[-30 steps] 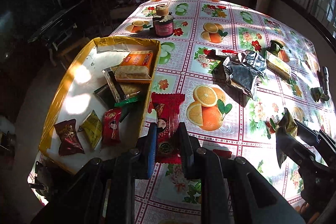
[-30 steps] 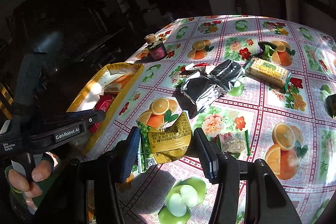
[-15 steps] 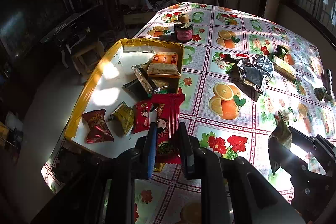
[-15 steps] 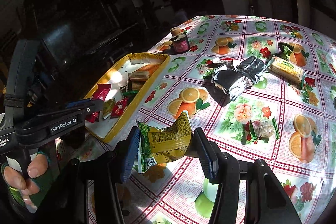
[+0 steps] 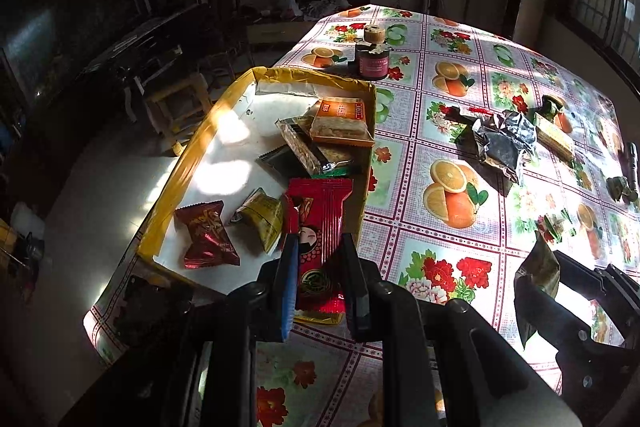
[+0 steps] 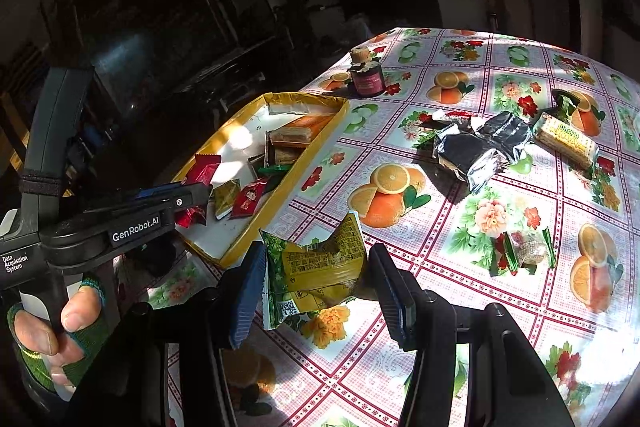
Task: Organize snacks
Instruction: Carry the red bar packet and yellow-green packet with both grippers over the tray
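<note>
While both tools are loaded, the table (image 5: 452, 131) carries the yellow tray (image 5: 200, 147) at its left edge, several snacks already inside. Left gripper (image 5: 320, 263) is clamped on the red packet (image 5: 320, 223), held over the tray's near right corner; right gripper (image 6: 316, 287) pinches the yellow-green packet (image 6: 316, 263) above the table just beside the tray. Both wrappers look light, crinkly, slippery; mid-body grips seem safest, since the sealed ends would likely fold.
</note>
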{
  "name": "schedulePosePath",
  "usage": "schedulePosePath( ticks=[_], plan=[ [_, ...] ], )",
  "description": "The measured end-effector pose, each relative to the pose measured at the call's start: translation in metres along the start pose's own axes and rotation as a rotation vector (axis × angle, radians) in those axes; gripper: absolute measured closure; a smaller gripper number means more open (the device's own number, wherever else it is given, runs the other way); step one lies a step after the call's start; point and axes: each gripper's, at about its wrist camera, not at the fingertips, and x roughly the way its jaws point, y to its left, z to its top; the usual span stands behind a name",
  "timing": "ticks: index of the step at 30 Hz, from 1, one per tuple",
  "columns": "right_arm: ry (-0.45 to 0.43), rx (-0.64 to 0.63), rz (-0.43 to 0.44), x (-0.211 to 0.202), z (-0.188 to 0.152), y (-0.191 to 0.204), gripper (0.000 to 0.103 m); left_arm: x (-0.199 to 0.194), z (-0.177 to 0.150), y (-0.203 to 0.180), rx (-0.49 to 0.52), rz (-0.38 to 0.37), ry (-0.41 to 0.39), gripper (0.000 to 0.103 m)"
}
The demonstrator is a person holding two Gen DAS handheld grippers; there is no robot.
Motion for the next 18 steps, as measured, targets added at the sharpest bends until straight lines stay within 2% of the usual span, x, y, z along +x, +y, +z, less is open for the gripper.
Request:
schedulePosePath(
  ticks=[18],
  plan=[
    [0.046,-0.024,0.053,0.029,0.007,0.023,0.046,0.017,-0.001,0.035,-0.065,0.021,0.025,0.084]
  ],
)
